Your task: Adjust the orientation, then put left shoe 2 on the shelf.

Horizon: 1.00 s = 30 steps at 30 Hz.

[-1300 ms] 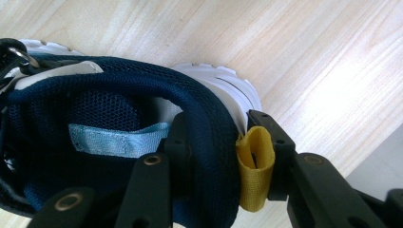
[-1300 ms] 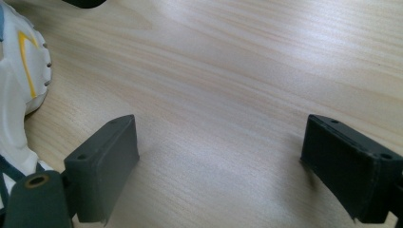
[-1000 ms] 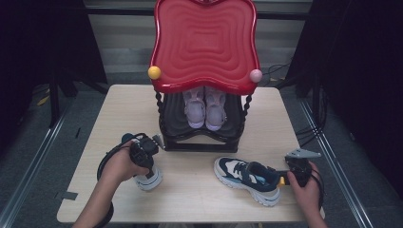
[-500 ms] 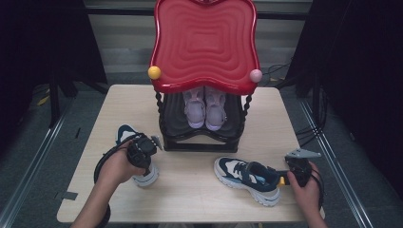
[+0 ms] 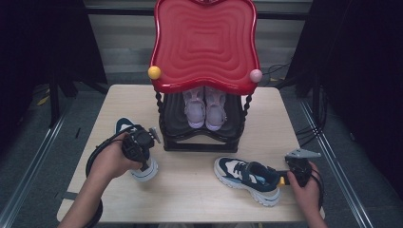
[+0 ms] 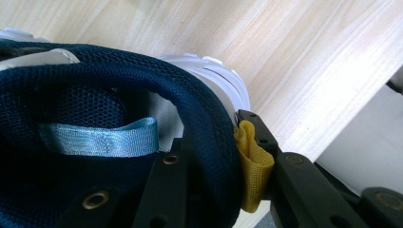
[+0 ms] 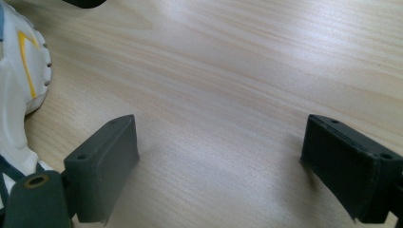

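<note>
My left gripper [image 5: 141, 154] is shut on the heel collar of a navy and white sneaker [image 5: 124, 125], left of the rack. Its jaws have just been closing with the heel between them. In the left gripper view one jaw sits inside the navy mesh sneaker [image 6: 95, 85] and the other presses outside on the yellow pull tab [image 6: 254, 164], so my left gripper [image 6: 209, 142] pinches the heel. The matching sneaker [image 5: 247, 176] lies on the table at front right. My right gripper [image 5: 286, 178] rests open just behind its heel. In the right gripper view my right gripper [image 7: 221, 137] holds nothing, with the sneaker's white sole [image 7: 14, 95] at left.
A black shoe rack with a wavy red top [image 5: 205, 42] stands at the back centre of the wooden table [image 5: 190, 202]. A pink pair of shoes [image 5: 204, 108] sits on its shelf. A yellow knob [image 5: 154, 72] and a pink knob [image 5: 255, 75] stick out at its corners.
My left hand has risen with the navy sneaker's heel in the gripper, and the sneaker's toe has come into sight at upper left. The right hand and its sneaker have not moved.
</note>
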Each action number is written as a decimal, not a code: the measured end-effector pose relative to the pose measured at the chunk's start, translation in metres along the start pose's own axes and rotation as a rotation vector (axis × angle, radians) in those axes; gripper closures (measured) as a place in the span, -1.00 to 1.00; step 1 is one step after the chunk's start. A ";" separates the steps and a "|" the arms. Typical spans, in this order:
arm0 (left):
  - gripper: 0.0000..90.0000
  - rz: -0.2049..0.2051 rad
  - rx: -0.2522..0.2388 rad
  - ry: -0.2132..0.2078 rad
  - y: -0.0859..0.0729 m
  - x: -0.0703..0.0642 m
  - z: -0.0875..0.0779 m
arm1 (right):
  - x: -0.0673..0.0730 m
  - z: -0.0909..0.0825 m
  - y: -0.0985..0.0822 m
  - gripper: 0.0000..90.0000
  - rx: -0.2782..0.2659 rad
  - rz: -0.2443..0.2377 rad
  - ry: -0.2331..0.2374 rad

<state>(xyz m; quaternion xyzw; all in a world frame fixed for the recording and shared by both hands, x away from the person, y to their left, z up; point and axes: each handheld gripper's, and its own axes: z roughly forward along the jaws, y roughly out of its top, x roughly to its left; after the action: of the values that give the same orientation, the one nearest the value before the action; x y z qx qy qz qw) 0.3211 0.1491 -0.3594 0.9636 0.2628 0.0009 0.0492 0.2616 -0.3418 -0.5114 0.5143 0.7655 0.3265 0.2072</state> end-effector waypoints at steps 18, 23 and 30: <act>0.64 0.019 -0.030 -0.029 0.010 -0.002 -0.050 | 0.000 0.000 0.000 -0.76 -0.001 -0.002 0.001; 0.64 0.024 -0.033 -0.037 0.012 -0.006 -0.064 | 0.000 0.000 0.000 -0.76 -0.001 -0.002 0.001; 0.64 0.038 -0.051 -0.037 0.014 -0.008 -0.084 | 0.000 0.000 0.000 -0.76 -0.001 -0.002 0.001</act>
<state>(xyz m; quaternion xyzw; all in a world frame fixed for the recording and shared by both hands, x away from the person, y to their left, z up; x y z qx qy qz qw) 0.3194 0.1406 -0.2746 0.9667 0.2435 -0.0090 0.0786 0.2622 -0.3419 -0.5114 0.5131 0.7660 0.3268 0.2075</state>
